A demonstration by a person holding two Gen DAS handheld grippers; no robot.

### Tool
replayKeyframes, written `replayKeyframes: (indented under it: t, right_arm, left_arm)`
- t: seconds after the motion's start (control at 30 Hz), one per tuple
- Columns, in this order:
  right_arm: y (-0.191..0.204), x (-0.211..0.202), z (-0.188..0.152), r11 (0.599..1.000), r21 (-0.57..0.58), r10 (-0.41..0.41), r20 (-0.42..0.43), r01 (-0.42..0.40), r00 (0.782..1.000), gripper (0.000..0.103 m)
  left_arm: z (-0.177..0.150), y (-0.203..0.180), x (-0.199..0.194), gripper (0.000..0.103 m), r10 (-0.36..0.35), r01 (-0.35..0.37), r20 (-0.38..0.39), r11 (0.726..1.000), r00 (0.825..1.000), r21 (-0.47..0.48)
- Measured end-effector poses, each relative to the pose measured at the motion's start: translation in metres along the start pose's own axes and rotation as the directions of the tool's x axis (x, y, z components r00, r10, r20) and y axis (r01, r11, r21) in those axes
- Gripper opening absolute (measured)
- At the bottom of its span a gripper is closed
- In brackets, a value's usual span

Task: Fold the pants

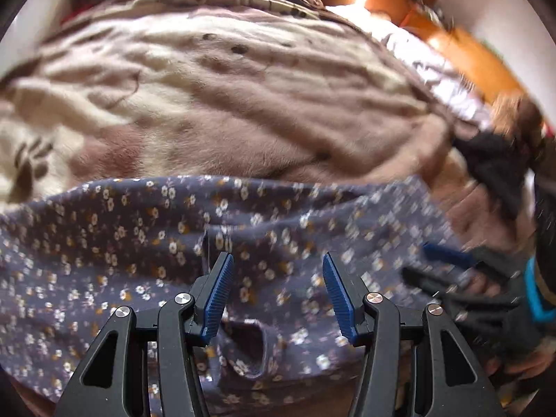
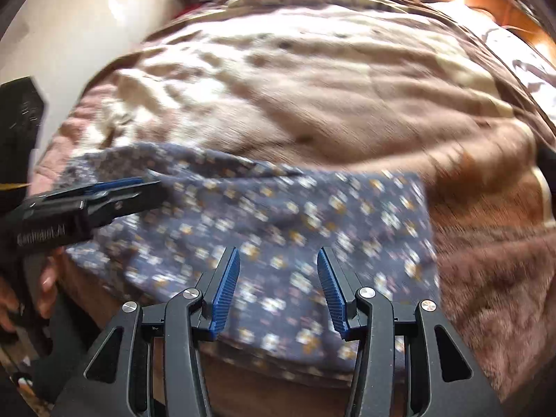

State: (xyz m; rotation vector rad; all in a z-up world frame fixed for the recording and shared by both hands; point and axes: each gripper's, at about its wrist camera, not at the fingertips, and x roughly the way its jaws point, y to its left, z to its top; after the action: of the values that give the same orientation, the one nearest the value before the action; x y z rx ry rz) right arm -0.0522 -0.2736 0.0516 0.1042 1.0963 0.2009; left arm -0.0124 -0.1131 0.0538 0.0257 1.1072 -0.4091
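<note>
The pants (image 1: 146,243) are dark blue-grey with small white and orange flowers. They lie spread on a brown and cream fleece blanket (image 1: 243,104), near its front edge. My left gripper (image 1: 276,260) is open just above the fabric, empty. My right gripper (image 2: 278,255) is open and empty over the pants (image 2: 278,215). The right gripper shows blurred at the right of the left wrist view (image 1: 448,267). The left gripper shows at the left of the right wrist view (image 2: 104,191), over the pants' left part.
The blanket (image 2: 330,87) covers a bed. A dark garment (image 1: 493,170) lies at the bed's right side. An orange wooden frame (image 1: 462,38) runs along the far right. A pale wall (image 2: 69,27) is on the left.
</note>
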Motion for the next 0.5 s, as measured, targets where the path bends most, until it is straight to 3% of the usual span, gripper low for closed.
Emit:
replayKeyframes:
  t: [0.23,0.3,0.4,0.5]
  right_arm:
    - [-0.010,0.004,-0.018,0.997,-0.054,-0.063,0.001,0.063,0.998,0.048]
    - [-0.007,-0.002,-0.018,0.990,-0.081,-0.117,0.013,0.117,0.993,0.048]
    - [-0.009,-0.013,-0.014,0.993,-0.043,-0.105,0.076,0.109,0.992,0.048]
    - [-0.012,-0.006,-0.009,0.989,-0.031,-0.143,0.075,0.145,0.987,0.048]
  left_arm:
    - [-0.016,-0.009,0.019,0.052,0.123,-0.121,-0.024,0.990,0.992,0.072]
    - [-0.018,-0.009,0.020,0.052,0.125,-0.124,-0.016,0.989,0.992,0.080]
    - [-0.021,-0.005,0.025,0.052,0.120,-0.119,-0.017,0.991,0.993,0.060]
    - [-0.021,-0.004,0.026,0.052,0.119,-0.118,-0.012,0.991,0.993,0.062]
